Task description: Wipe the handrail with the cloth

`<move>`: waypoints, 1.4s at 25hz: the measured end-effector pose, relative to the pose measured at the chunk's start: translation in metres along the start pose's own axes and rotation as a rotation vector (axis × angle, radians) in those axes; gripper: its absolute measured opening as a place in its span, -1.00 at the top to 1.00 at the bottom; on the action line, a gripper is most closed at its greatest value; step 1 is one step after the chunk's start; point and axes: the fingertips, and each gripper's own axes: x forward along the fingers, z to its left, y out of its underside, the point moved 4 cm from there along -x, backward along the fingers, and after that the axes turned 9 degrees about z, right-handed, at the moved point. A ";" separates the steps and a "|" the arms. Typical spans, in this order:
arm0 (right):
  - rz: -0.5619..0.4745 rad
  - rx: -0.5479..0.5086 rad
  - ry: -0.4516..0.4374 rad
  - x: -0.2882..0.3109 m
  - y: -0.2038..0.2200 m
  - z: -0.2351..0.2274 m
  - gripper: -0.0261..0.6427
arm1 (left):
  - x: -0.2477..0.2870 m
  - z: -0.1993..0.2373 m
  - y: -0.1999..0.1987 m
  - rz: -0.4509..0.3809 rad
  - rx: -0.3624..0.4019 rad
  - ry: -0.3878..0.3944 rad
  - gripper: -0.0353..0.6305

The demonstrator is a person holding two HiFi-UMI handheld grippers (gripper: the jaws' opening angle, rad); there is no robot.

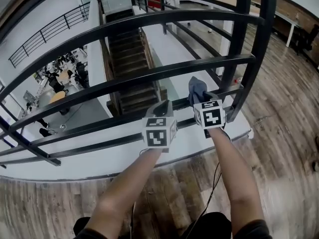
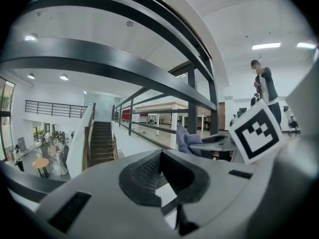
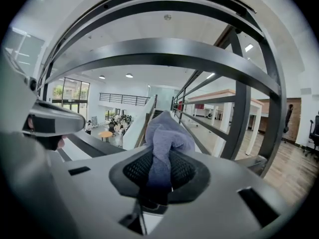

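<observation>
The person's forearms reach out over the wood floor [image 1: 279,148] toward the railing. The left gripper [image 2: 160,156], on the nearer left, has its jaws together with nothing between them; it hangs idle beside the working hand, probably just kept out of the way. To its right and slightly farther, the right gripper [image 3: 160,159] is clamped on the blue-grey cloth [image 3: 162,131], which bunches up past the jaws so that fabric, not plastic, meets the metal. The cloth sits low on the black handrail [image 1: 149,76], against or just short of a lower bar near the upright post [image 1: 243,59]; contact can't be confirmed. Beyond the bars, a staircase [image 1: 128,59] drops to a lower floor.
</observation>
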 end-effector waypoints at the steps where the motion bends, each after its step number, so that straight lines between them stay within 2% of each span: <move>1: 0.002 0.006 0.011 -0.001 0.003 -0.013 0.69 | 0.006 -0.010 -0.002 -0.001 0.002 0.010 0.89; 9: -0.028 0.031 0.073 -0.003 0.021 -0.095 0.69 | 0.041 -0.065 -0.011 0.003 0.002 0.056 0.89; 15: -0.004 0.033 0.108 -0.004 0.031 -0.141 0.68 | 0.061 -0.084 -0.009 0.025 0.006 0.055 0.89; 25: 0.012 0.036 0.207 -0.009 0.048 -0.218 0.68 | 0.079 -0.110 -0.011 0.012 0.003 0.059 0.89; 28: -0.031 0.039 0.214 -0.016 0.046 -0.209 0.68 | 0.063 -0.094 -0.006 -0.014 -0.024 0.047 0.89; 30: -0.060 0.019 0.205 -0.026 0.043 -0.185 0.68 | 0.045 -0.075 0.003 -0.031 -0.053 0.035 0.89; 32: -0.086 -0.011 0.186 -0.035 0.038 -0.147 0.69 | 0.025 -0.052 0.014 -0.038 -0.053 0.017 0.89; 35: -0.130 -0.004 0.118 -0.052 0.034 -0.074 0.69 | -0.011 -0.014 0.029 -0.045 -0.038 -0.001 0.89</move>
